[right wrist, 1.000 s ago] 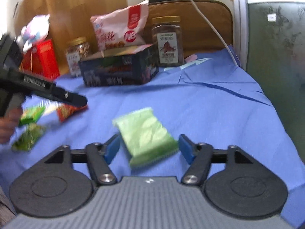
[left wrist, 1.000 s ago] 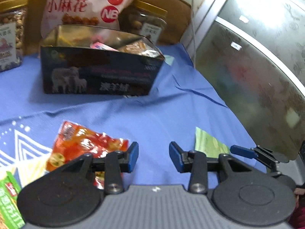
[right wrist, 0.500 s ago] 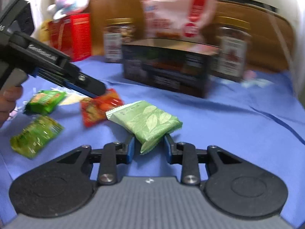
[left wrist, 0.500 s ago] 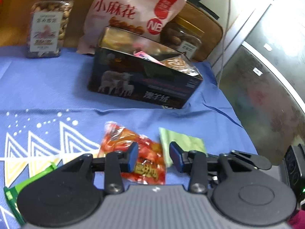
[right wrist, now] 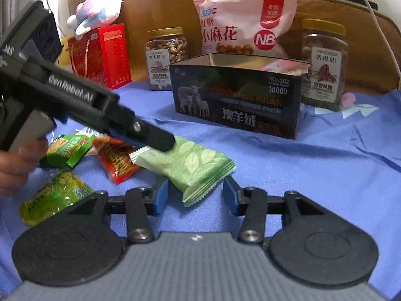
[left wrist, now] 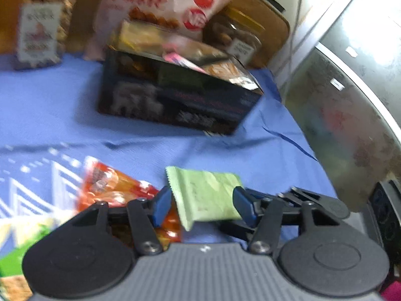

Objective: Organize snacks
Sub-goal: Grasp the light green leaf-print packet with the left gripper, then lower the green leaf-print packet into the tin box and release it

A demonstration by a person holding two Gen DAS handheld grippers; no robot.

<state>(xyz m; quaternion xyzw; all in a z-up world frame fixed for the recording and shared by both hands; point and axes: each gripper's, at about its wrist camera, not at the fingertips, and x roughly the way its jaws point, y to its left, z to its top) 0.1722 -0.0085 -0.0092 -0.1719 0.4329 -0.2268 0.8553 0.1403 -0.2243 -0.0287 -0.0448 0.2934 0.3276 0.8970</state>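
A pale green leaf-print snack packet (right wrist: 193,168) lies on the blue cloth, also in the left wrist view (left wrist: 205,195). My left gripper (left wrist: 201,204) is open with its blue pads on either side of the packet; its tip shows over the packet's far end in the right wrist view (right wrist: 160,141). My right gripper (right wrist: 194,195) is open, just behind the packet's near end. A red-orange snack packet (right wrist: 116,158) lies beside it. The dark open box (right wrist: 238,100) with snacks inside stands behind.
Two green snack packets (right wrist: 67,148) (right wrist: 55,195) lie at left. Behind the box stand a pink snack bag (right wrist: 243,25), two nut jars (right wrist: 166,55) (right wrist: 323,62) and a red box (right wrist: 100,55). A grey cabinet front (left wrist: 351,115) borders the cloth's right edge.
My right gripper has let go of the pale green packet and opened. My left gripper has opened wider and moved right, its pads now around that packet.
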